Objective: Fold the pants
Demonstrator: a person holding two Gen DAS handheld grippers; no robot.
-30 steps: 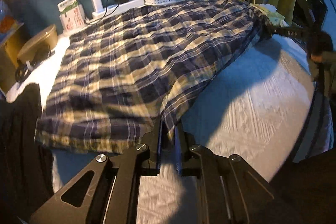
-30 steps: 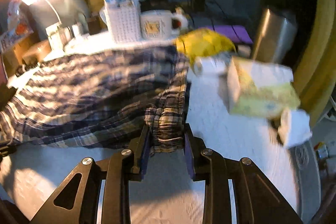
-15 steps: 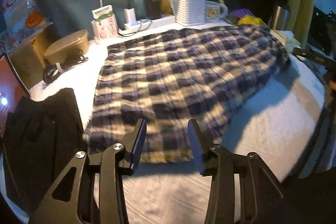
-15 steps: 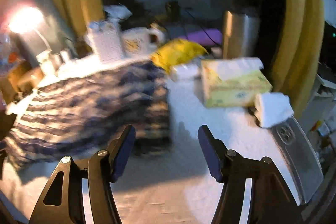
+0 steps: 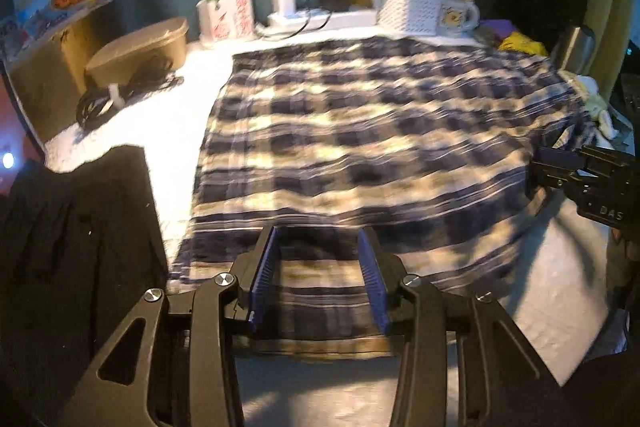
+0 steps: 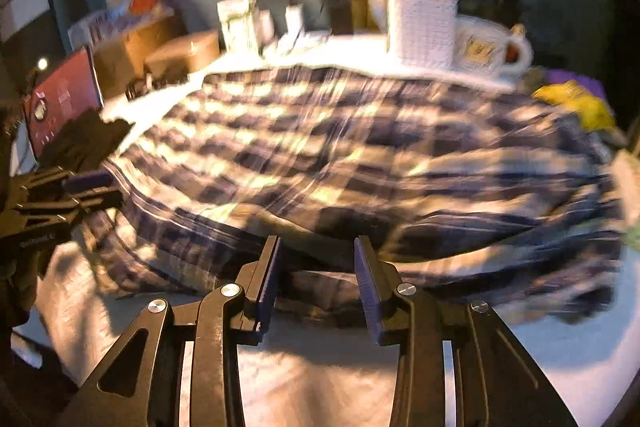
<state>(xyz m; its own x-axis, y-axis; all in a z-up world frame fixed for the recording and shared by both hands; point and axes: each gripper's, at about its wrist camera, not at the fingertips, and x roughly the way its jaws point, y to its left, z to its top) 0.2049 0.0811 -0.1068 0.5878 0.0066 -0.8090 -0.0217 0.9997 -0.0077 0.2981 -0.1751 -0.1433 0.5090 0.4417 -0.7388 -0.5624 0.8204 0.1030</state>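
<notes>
Blue and cream plaid pants [image 5: 380, 131] lie spread flat on the white table cover [image 5: 560, 287]. My left gripper [image 5: 319, 247] stands open over the near hem; the cloth lies under and between its blue pads [image 5: 262, 279], not pinched. In the right wrist view the pants [image 6: 340, 147] fill the middle, blurred. My right gripper [image 6: 317, 251] is at their near folded edge, its jaws closing with a ridge of cloth between them, the pads apart from it. Each gripper shows in the other's view: the right gripper [image 5: 556, 167] at the pants' right edge, the left gripper [image 6: 92, 187] at their left end.
A black garment [image 5: 80, 227] lies left of the pants. Along the back stand a tan oval box [image 5: 140, 47], coiled cables [image 5: 112, 99], a power strip [image 5: 320, 19], a white basket [image 5: 408, 7] and a mug [image 5: 458, 17]. A steel tumbler [image 5: 576, 45] stands far right.
Both grippers let go of the pants edges they pinched and opened. The left moved to the middle of the near hem. The right swung left along the near edge, its jaws narrower than before.
</notes>
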